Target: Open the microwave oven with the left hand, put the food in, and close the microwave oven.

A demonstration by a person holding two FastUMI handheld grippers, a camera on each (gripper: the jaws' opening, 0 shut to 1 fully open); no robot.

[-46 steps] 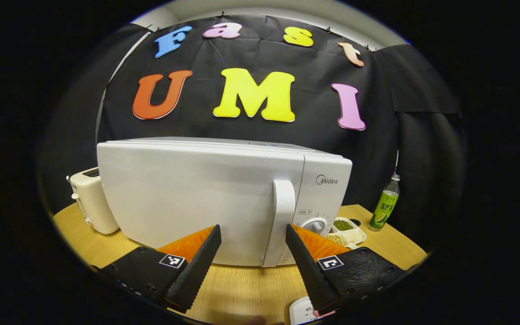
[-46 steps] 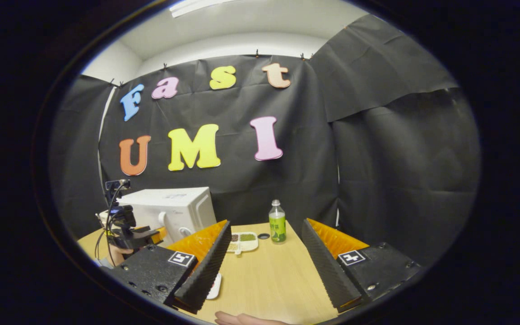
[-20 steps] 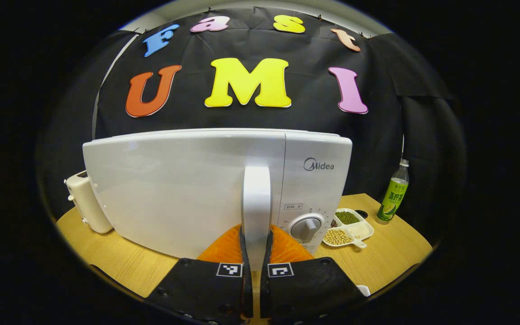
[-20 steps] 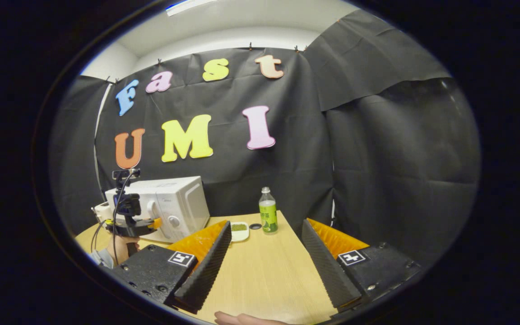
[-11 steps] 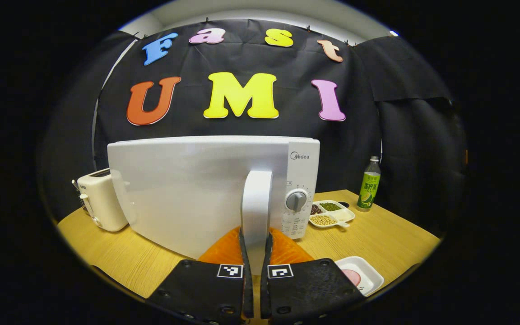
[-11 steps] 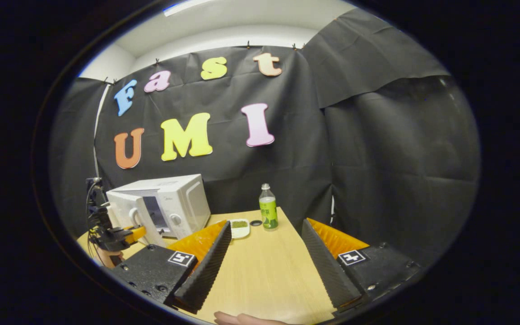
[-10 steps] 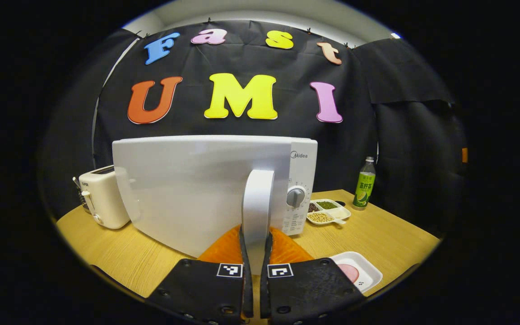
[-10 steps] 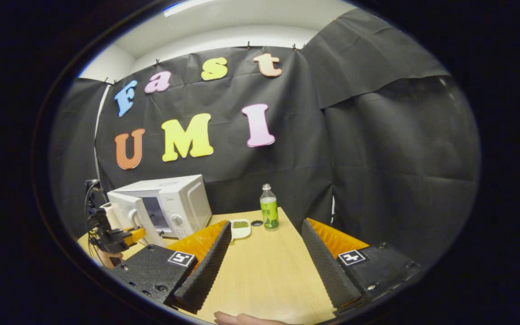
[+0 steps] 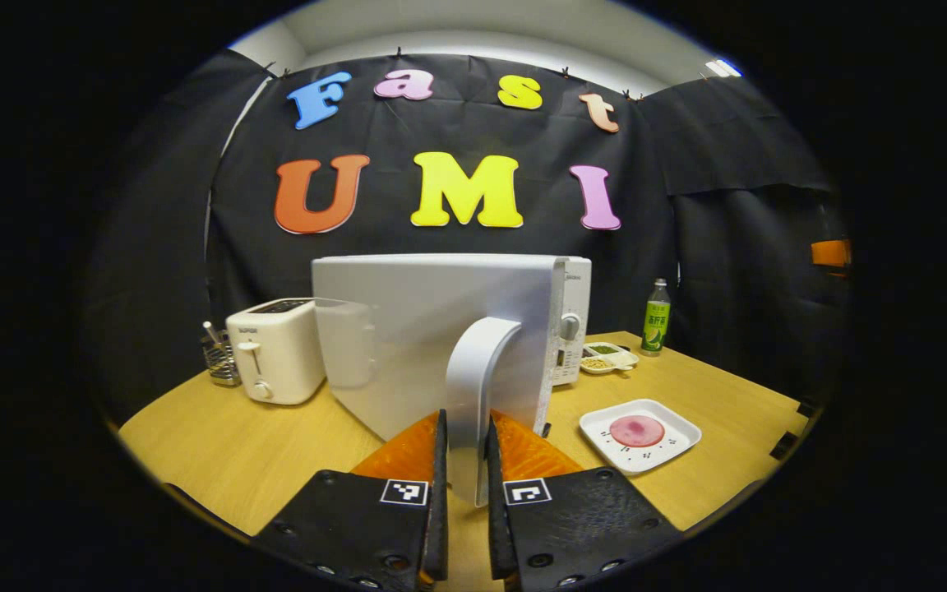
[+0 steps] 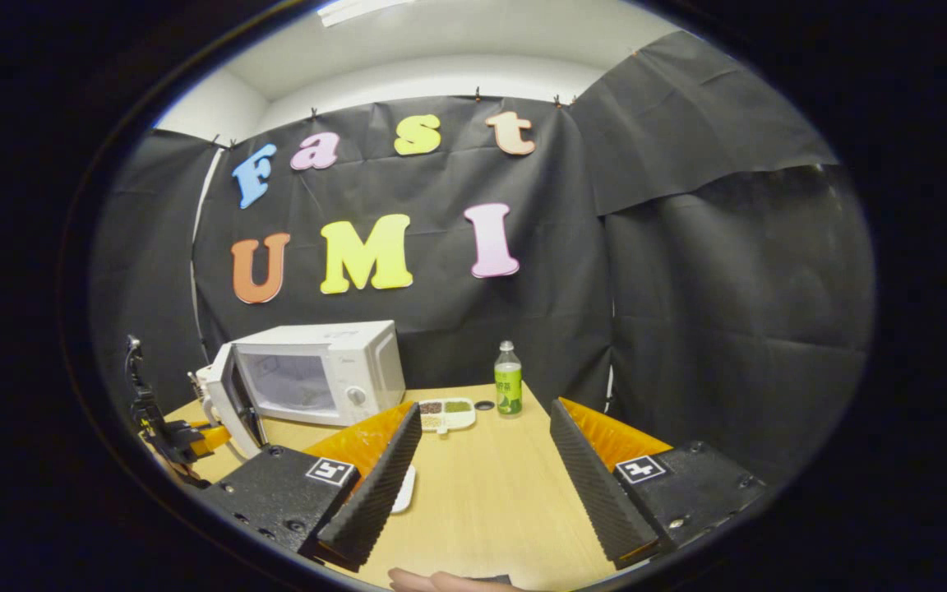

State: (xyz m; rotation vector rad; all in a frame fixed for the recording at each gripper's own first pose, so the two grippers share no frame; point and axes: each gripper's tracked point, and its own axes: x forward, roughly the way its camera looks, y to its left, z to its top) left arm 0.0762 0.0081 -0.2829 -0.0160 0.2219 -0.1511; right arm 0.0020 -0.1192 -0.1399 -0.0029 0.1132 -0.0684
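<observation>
The white microwave (image 10: 362, 362) stands at the back left of the wooden table, its cavity (image 10: 288, 382) exposed. Its door (image 9: 420, 325) is swung wide open. My left gripper (image 9: 465, 421) is shut on the door's white vertical handle (image 9: 478, 374), one finger on each side; in the right gripper view the left gripper (image 10: 186, 440) is at the far left beside the door (image 10: 231, 403). The food, a pink round slice (image 9: 636, 429), lies on a white square plate (image 9: 675, 440) to the right of the door. My right gripper (image 10: 483, 411) hangs open above the table, holding nothing.
A cream toaster (image 9: 274, 349) and a small wire rack (image 9: 219, 362) stand left of the microwave. A divided dish of beans (image 9: 609, 358) and a green bottle (image 9: 656, 316) stand at the back right. The plate's edge (image 10: 404, 492) peeks out behind my right gripper's left finger.
The left gripper closed on the door handle and pulled it back and to the left, swinging the door from shut to wide open. The right gripper stayed open and nearly still.
</observation>
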